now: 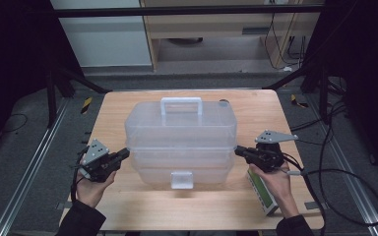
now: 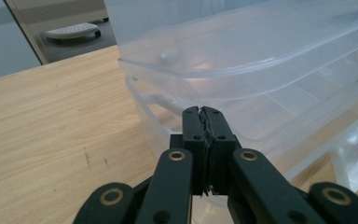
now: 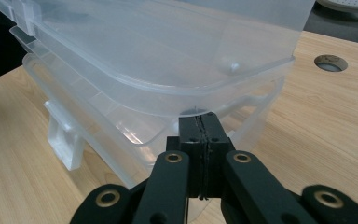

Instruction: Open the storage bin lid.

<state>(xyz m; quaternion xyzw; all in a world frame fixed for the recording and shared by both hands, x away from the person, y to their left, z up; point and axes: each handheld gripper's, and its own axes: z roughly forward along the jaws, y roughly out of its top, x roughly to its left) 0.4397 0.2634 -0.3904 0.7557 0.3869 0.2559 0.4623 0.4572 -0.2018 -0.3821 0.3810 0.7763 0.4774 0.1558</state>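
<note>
A clear plastic storage box (image 1: 182,132) with a white handle (image 1: 181,104) on its lid and a front latch (image 1: 182,179) stands mid-table, its tiers slightly parted. My left gripper (image 1: 125,153) is shut, its tip against the box's left end. In the left gripper view the shut jaws (image 2: 202,111) meet just under the rim of the upper tier (image 2: 242,79). My right gripper (image 1: 237,150) is shut too, tip at the box's right end. In the right gripper view its tip (image 3: 197,116) sits just beneath the upper tier's rim (image 3: 168,88). Nothing shows between either pair of jaws.
The wooden table (image 1: 128,105) has a round cable hole (image 1: 223,102) behind the box, also seen as the hole (image 3: 330,62) in the right gripper view. A green-and-white oblong item (image 1: 263,194) lies under the right hand near the front edge. Cables (image 1: 344,172) trail off the right side.
</note>
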